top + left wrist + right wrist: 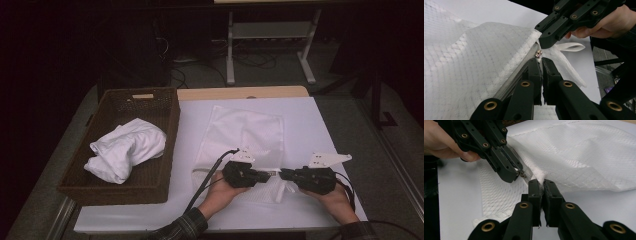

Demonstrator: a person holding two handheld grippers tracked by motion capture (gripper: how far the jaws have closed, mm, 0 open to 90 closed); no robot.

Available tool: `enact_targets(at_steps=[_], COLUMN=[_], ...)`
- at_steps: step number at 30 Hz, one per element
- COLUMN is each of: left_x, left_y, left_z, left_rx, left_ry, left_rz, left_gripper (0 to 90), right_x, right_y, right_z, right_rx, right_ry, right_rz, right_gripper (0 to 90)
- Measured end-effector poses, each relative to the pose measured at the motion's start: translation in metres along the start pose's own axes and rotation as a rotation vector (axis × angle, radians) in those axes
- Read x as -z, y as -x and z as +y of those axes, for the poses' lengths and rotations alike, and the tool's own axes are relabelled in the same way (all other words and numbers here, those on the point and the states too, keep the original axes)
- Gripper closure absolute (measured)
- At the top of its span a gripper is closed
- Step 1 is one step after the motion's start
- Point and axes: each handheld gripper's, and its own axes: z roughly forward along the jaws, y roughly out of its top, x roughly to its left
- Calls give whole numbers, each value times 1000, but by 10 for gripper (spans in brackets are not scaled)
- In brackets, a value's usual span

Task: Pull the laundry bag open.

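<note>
One white mesh laundry bag [247,137] lies flat on the white table [325,130], right of the basket and towards the near edge, with both tongs meeting at its near edge. In the left gripper view, the left tongs [541,60] are clenched almost fully together, pinching the small metal zipper pull [539,53] at the end of the bag's grey zipper. The right tongs [541,182] are likewise closed tight, gripping the bunched white fabric of the bag's corner just beside the zipper end, as the right gripper view shows. The two sets of tongs point at each other, tips nearly touching, in the high view, left tongs [267,176] from the left and right tongs [282,174] from the right. A white fabric loop [571,46] sticks out of the bag's corner beyond the right tongs. To the left on the table sits a dark wicker basket [167,150] holding a crumpled white cloth [127,147].
</note>
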Motion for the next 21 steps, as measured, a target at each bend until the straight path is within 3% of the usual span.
enact_targets(at_steps=[21], left_x=[8], left_y=[-4], left_z=[-5], left_rx=[21], left_ry=[-17], left_rz=[2], left_gripper=[865], right_x=[-1], right_y=[1], right_z=[-2], right_rx=[3], right_ry=[-14], right_rz=[-31], right_gripper=[846])
